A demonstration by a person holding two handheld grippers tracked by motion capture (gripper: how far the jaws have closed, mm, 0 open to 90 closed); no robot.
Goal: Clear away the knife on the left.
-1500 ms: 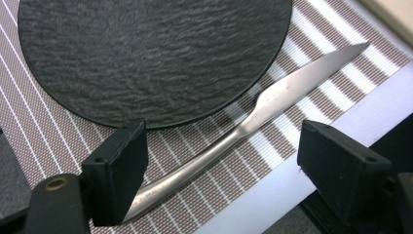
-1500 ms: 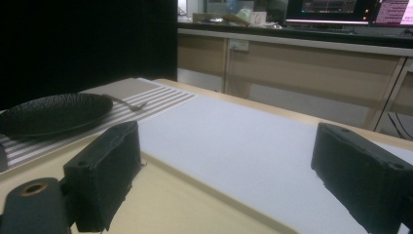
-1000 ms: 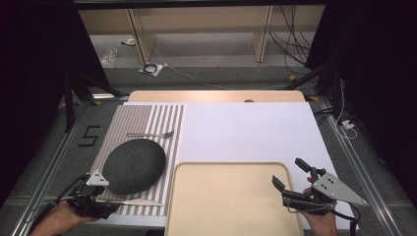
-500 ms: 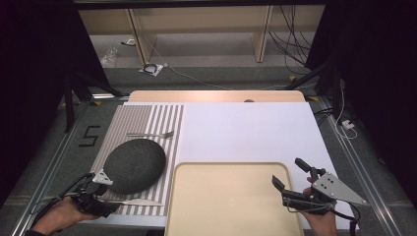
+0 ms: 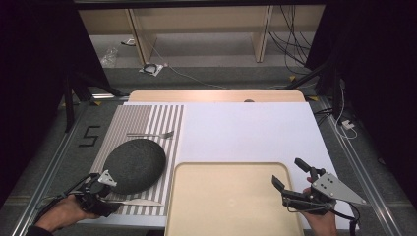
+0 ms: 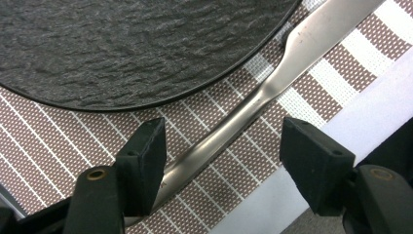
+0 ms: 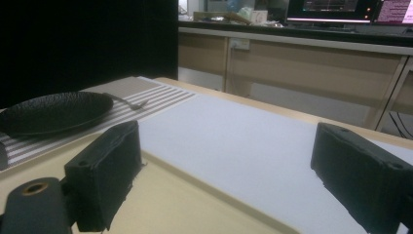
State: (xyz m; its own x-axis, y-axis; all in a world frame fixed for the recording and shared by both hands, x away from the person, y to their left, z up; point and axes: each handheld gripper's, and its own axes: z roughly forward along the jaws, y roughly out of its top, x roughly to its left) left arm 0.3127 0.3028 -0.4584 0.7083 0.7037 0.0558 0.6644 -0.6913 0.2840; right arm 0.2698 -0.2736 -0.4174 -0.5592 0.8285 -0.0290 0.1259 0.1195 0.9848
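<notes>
A silver knife [image 5: 139, 201] lies on the striped placemat [image 5: 147, 120] just in front of a dark slate plate [image 5: 134, 164]. My left gripper [image 5: 112, 196] is low at the mat's near left corner. In the left gripper view its jaws straddle the knife's handle [image 6: 229, 124]. The left gripper [image 6: 226, 163] has just been closing, but a wide gap remains and the pads do not pinch the handle. My right gripper [image 5: 286, 171] hovers open and empty over the right side of the beige tray [image 5: 231, 196]. In the right gripper view, the right gripper [image 7: 226, 170] faces the white board.
A fork [image 5: 150, 134] lies on the placemat beyond the plate [image 7: 53, 112]. A white board [image 5: 246, 130] covers the table's middle and right. The tray [image 7: 160, 204] sits at the near edge. Shelving, cables and dark curtains surround the table.
The left gripper has edged slightly right along the mat's near edge, toward the knife. The right gripper has stayed where it was.
</notes>
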